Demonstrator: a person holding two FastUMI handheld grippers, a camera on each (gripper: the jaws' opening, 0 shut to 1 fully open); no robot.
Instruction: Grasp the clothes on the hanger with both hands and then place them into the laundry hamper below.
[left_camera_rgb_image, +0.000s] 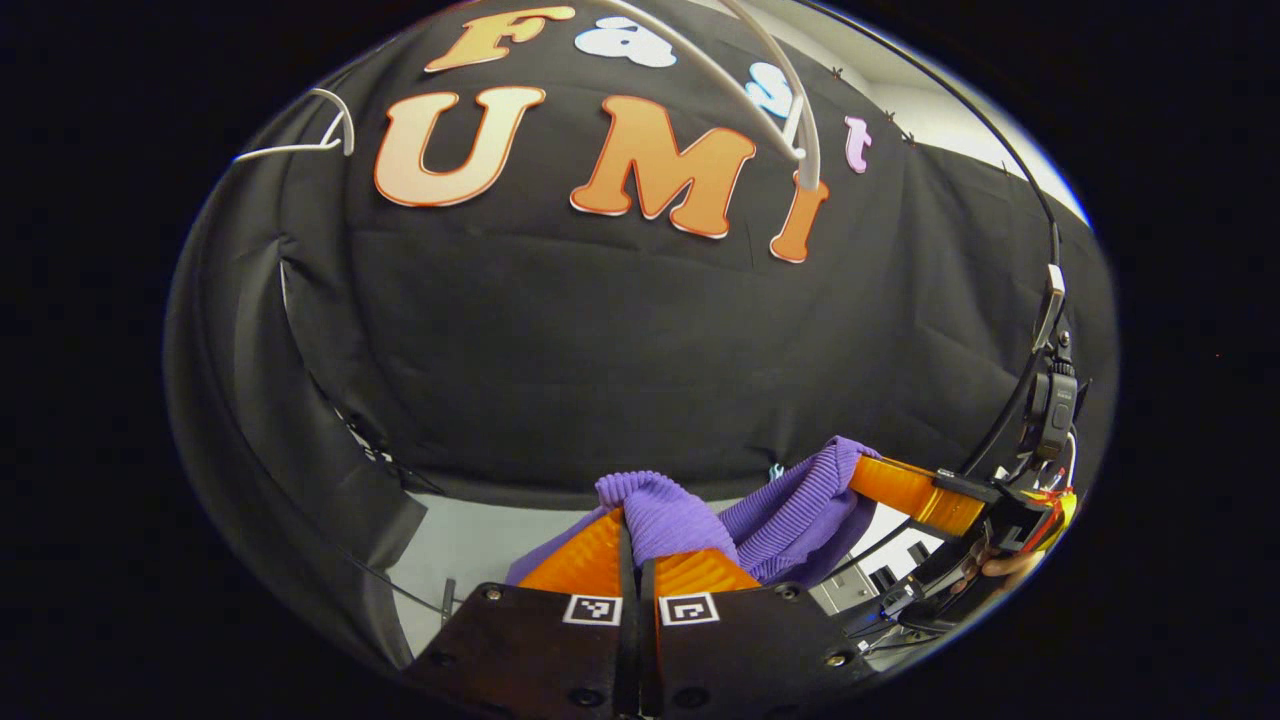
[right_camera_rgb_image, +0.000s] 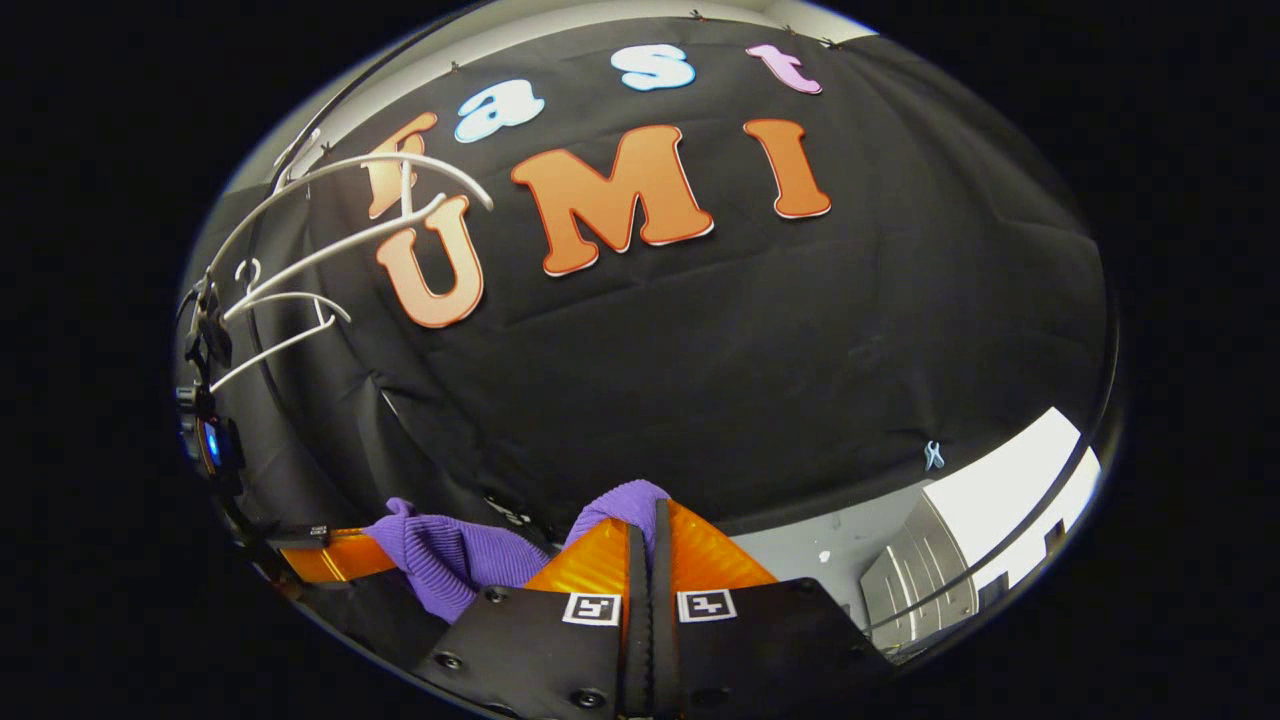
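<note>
In the left gripper view, my left claw (left_camera_rgb_image: 637, 545) was clamped on a fold of the purple ribbed garment (left_camera_rgb_image: 790, 510); both fingers pressed together on the cloth, with a bunched ridge of it standing up just above the tips. From there the knit stretched to the right, where the right claw (left_camera_rgb_image: 905, 492) pinched its far end, with a hand (left_camera_rgb_image: 1010, 566) just visible behind that claw's housing. The garment hung in the air between the two claws, in front of the black booth wall (left_camera_rgb_image: 600, 350). Above, a white hanger (left_camera_rgb_image: 790, 90) curved across the top of that view, bare and well apart from the cloth, and a second white hanger (left_camera_rgb_image: 310, 135) showed at the upper left.

In the right gripper view, my right claw (right_camera_rgb_image: 648, 540) was likewise closed tight on a small hump of the same purple garment (right_camera_rgb_image: 455, 560), which ran leftward to the left claw (right_camera_rgb_image: 335, 558) gripping its other end. White hangers (right_camera_rgb_image: 330, 235) hung at the upper left, clear of the fabric. A pale cabinet (right_camera_rgb_image: 905, 585) stood low at the right of that view.
</note>
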